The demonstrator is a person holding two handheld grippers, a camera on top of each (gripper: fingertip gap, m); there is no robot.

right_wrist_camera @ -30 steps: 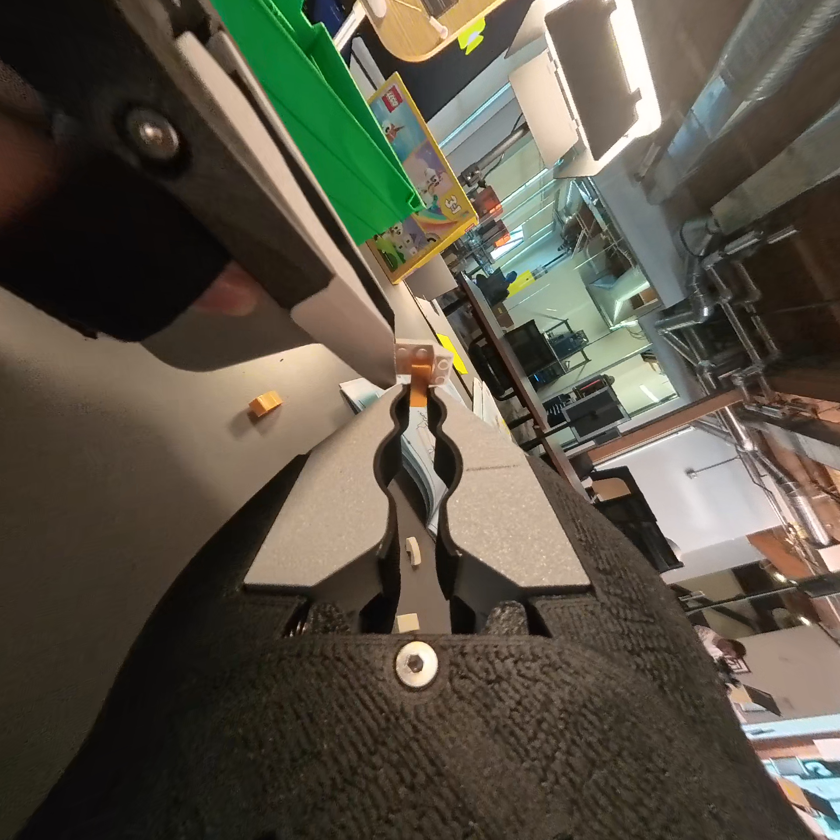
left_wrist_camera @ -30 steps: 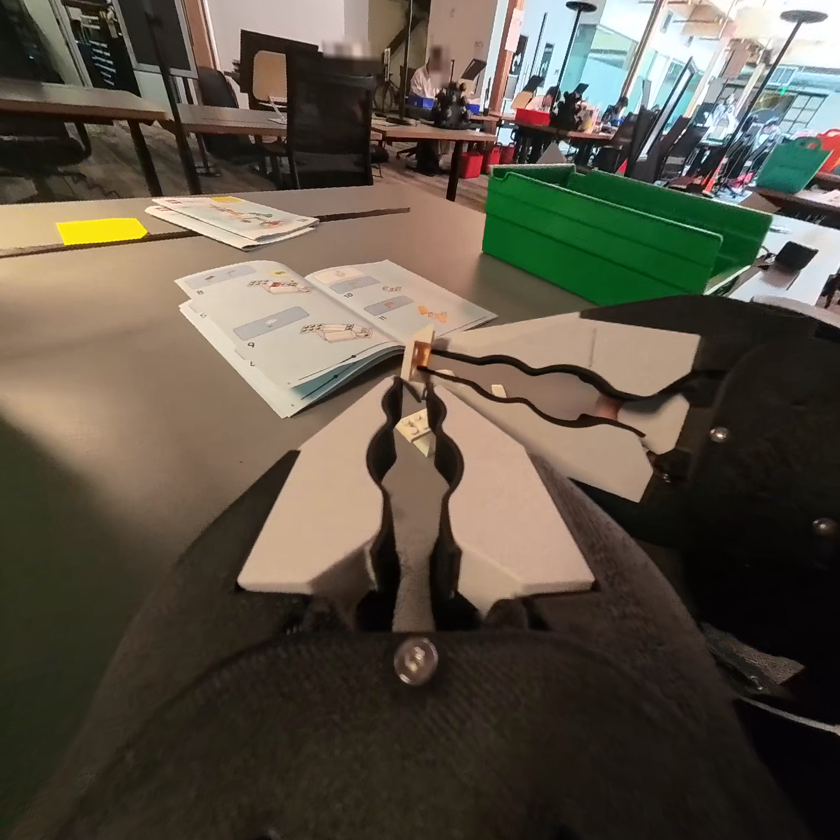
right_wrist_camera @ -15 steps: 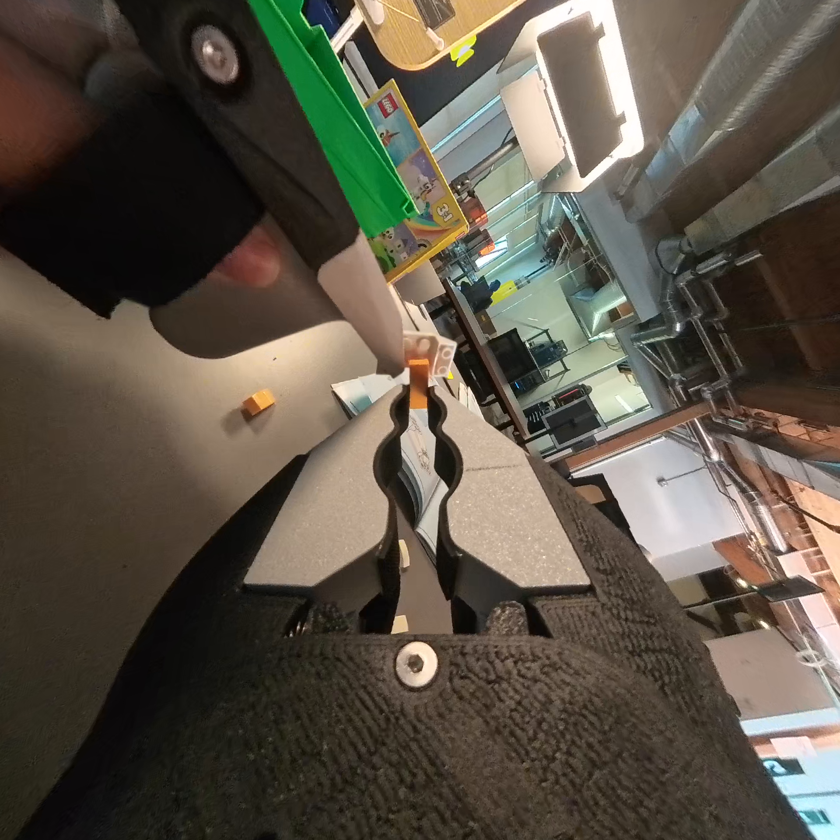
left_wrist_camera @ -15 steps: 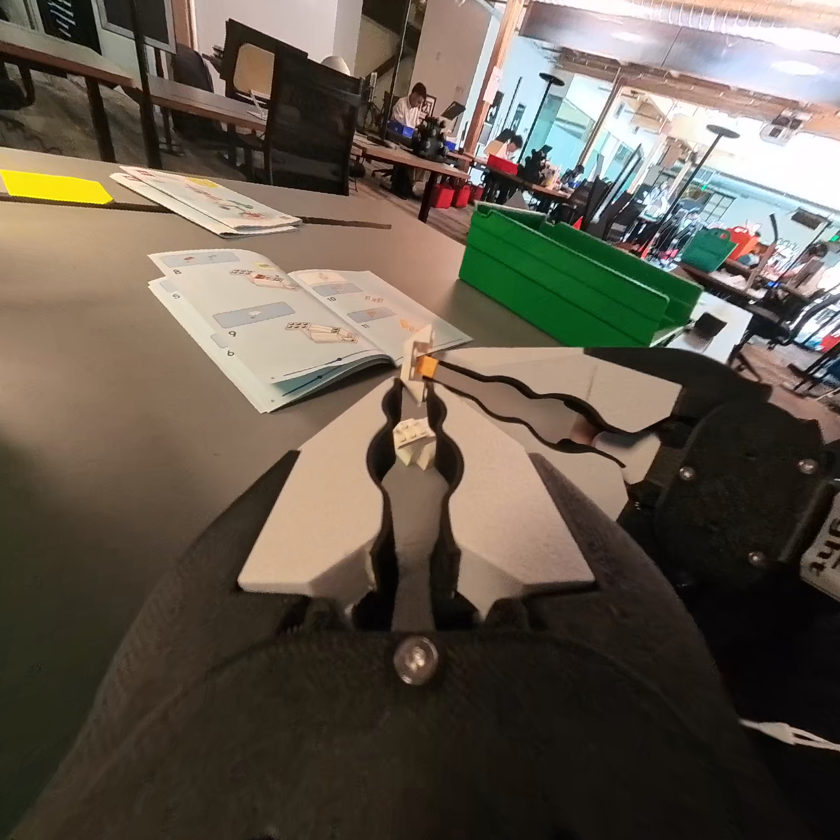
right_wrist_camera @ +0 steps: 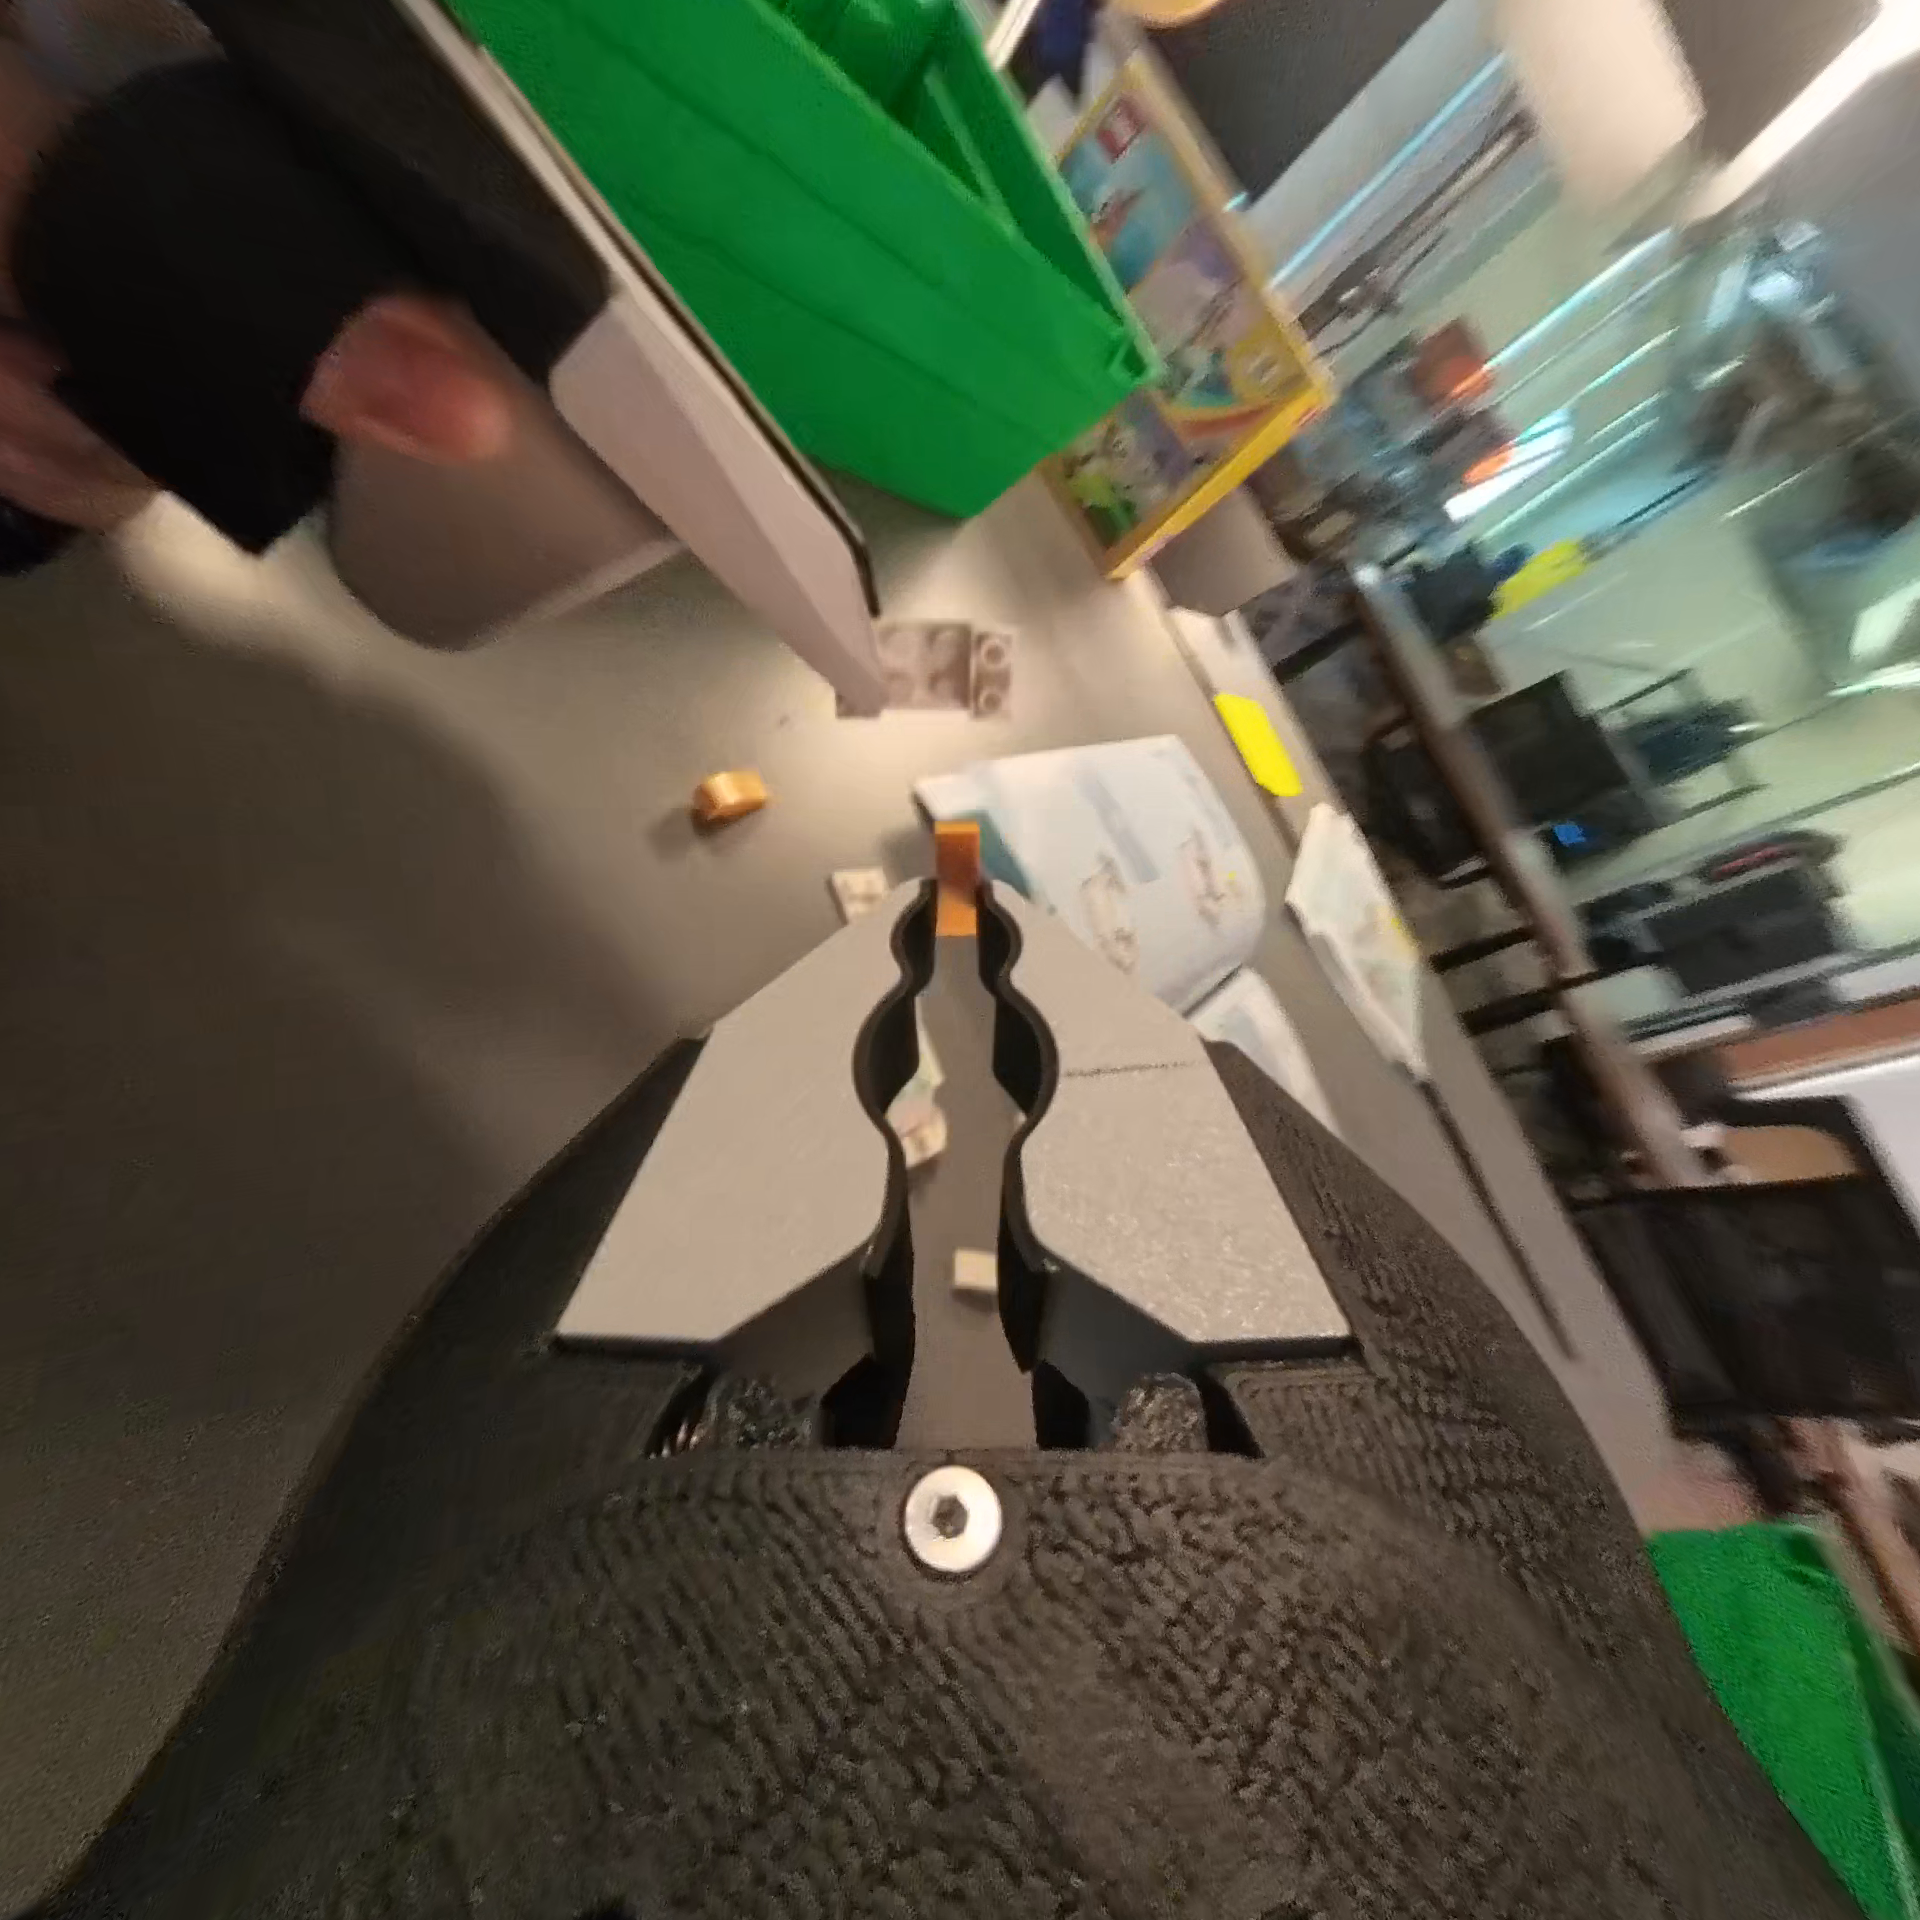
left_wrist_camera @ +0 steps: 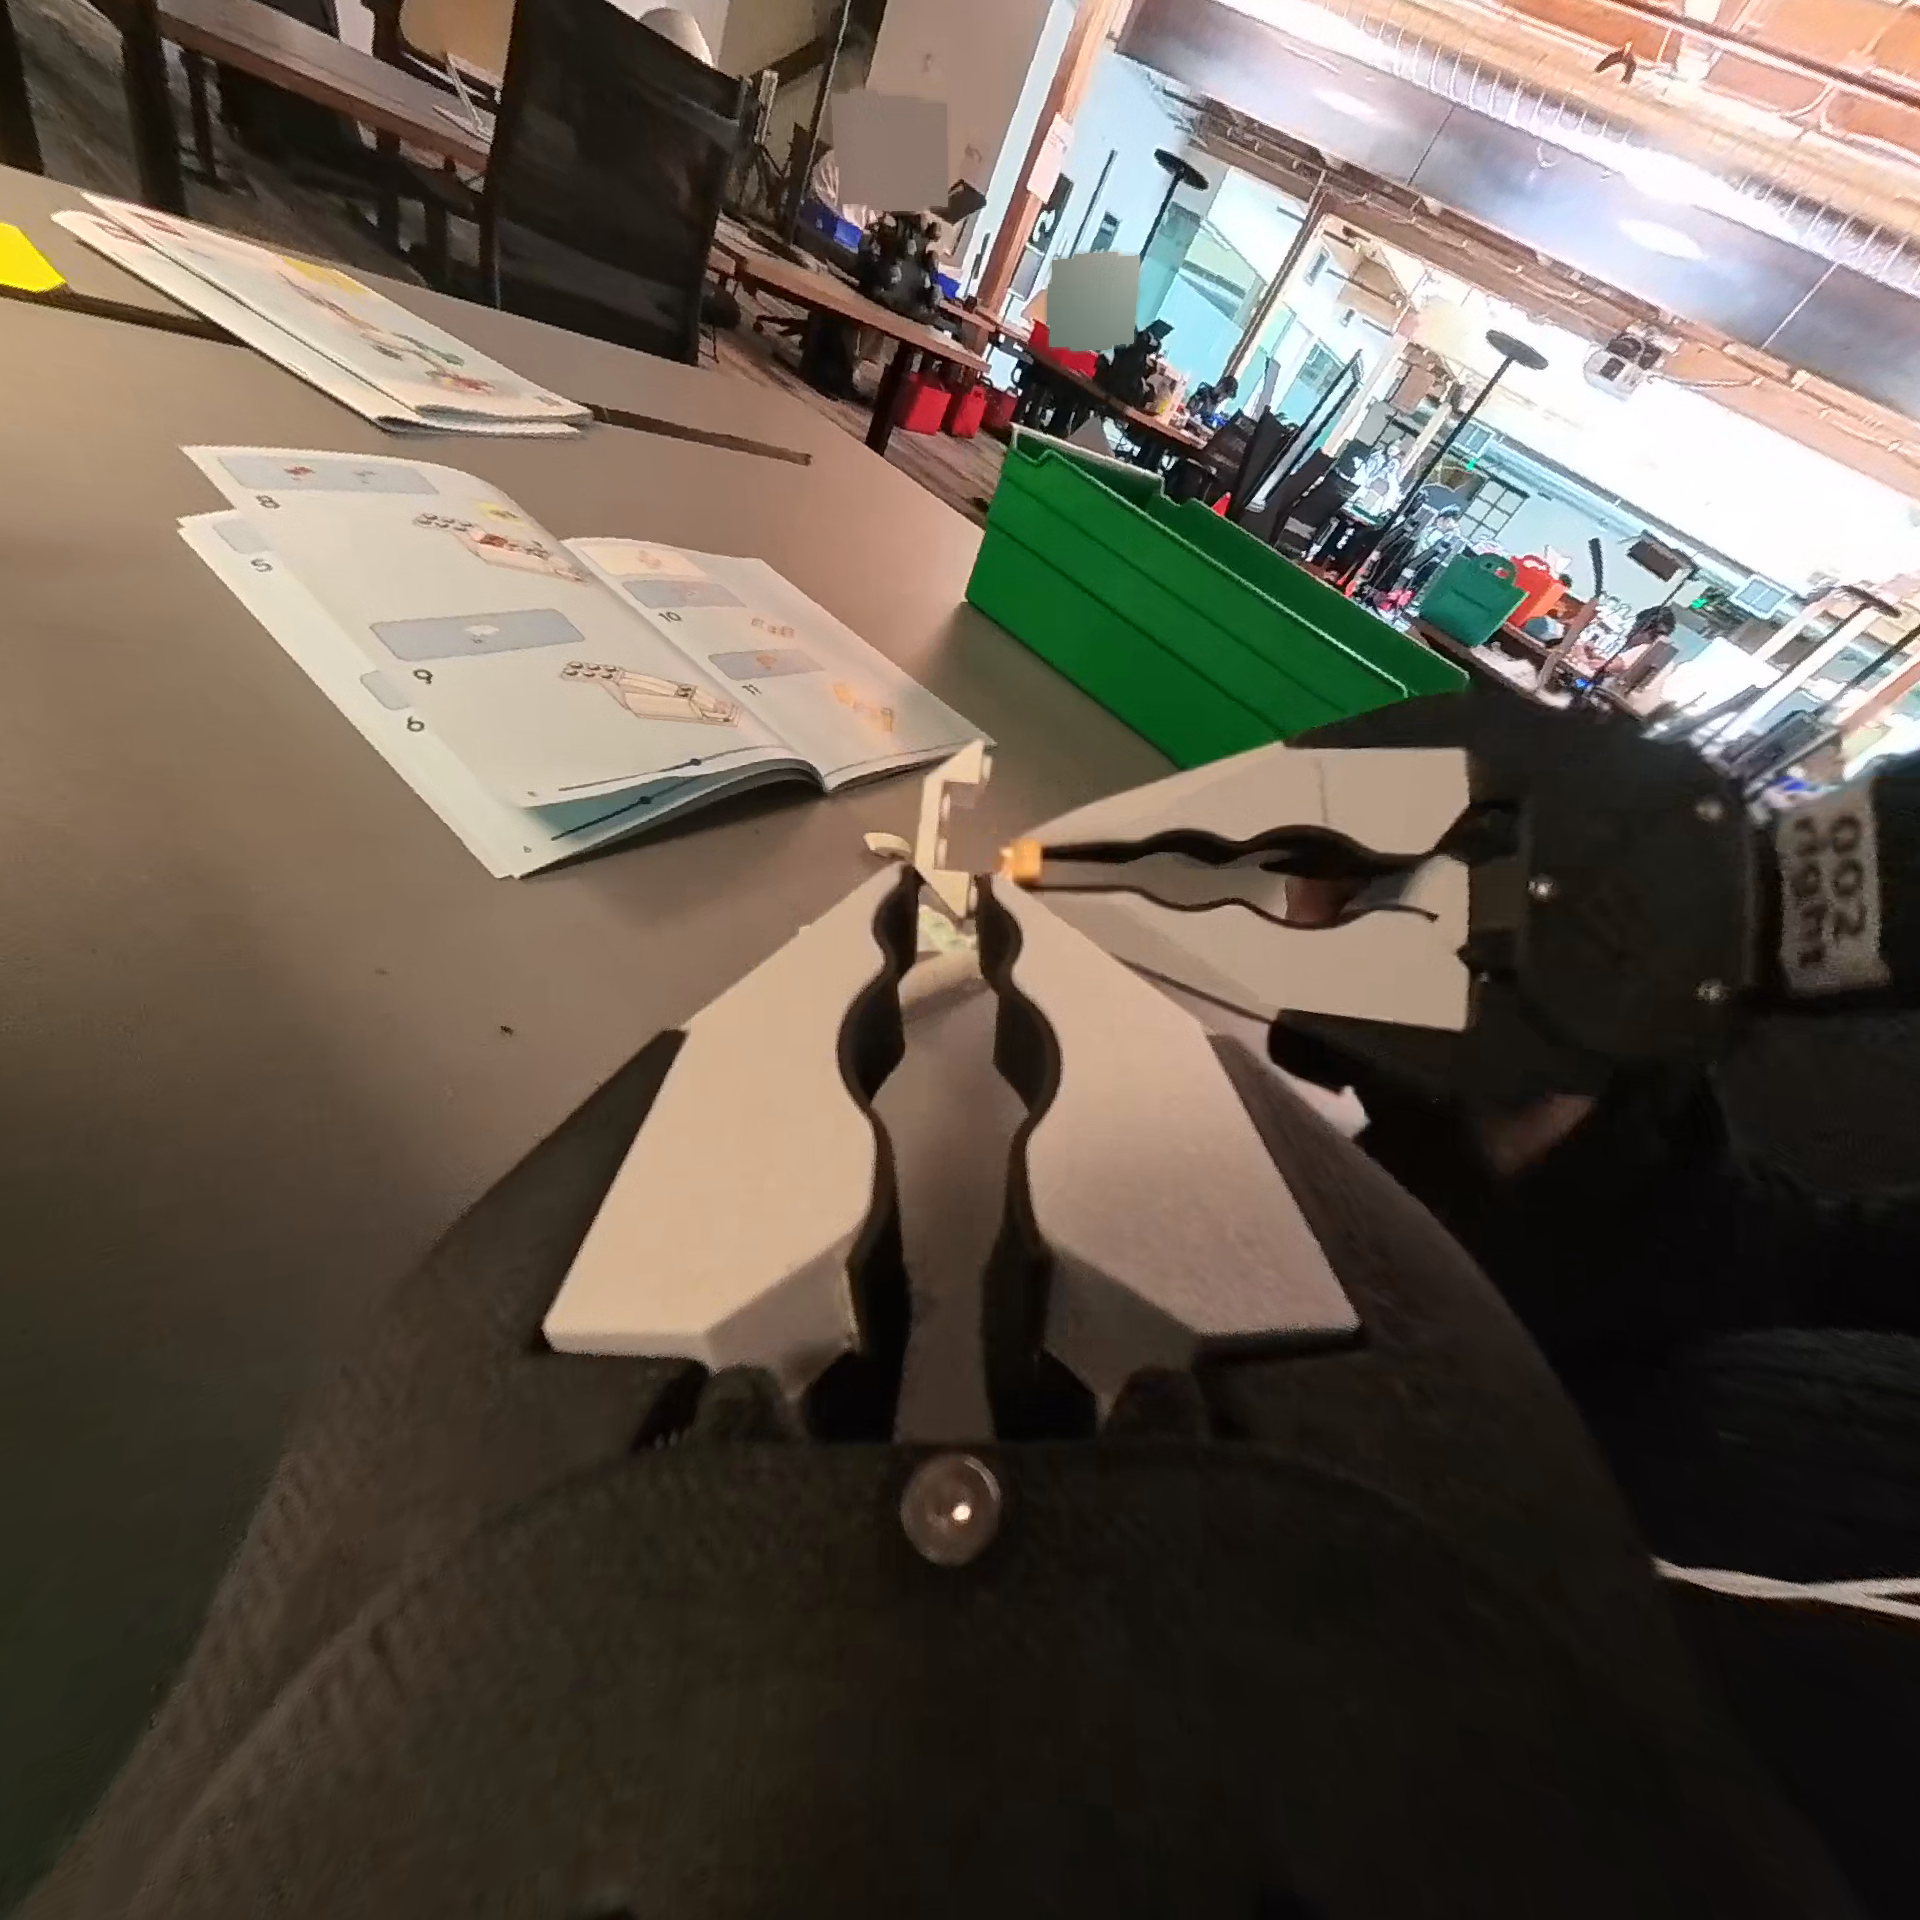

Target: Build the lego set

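Note:
My left gripper (left_wrist_camera: 945,891) is shut on a small white lego plate (left_wrist_camera: 954,810) that stands upright from its tips above the grey table (left_wrist_camera: 312,987). My right gripper (left_wrist_camera: 1039,856) comes in from the right, shut on a small orange piece (left_wrist_camera: 1018,860), with a small gap to the white plate. In the right wrist view the right gripper (right_wrist_camera: 956,902) holds the orange piece (right_wrist_camera: 956,852) upright. The left gripper (right_wrist_camera: 862,681) is up and to the left of it with the white plate (right_wrist_camera: 951,665), clearly apart.
An open instruction booklet (left_wrist_camera: 582,665) lies ahead of the grippers and a closed one (left_wrist_camera: 312,301) farther back. A green bin (left_wrist_camera: 1174,613) stands at the back right, a lego box (right_wrist_camera: 1195,343) beyond it. A loose orange piece (right_wrist_camera: 730,795) and small white pieces (right_wrist_camera: 860,891) lie on the table.
The orange piece touched the white plate before. Now the two grippers have drawn apart, each still holding its own piece. The right wrist view has swung and is blurred.

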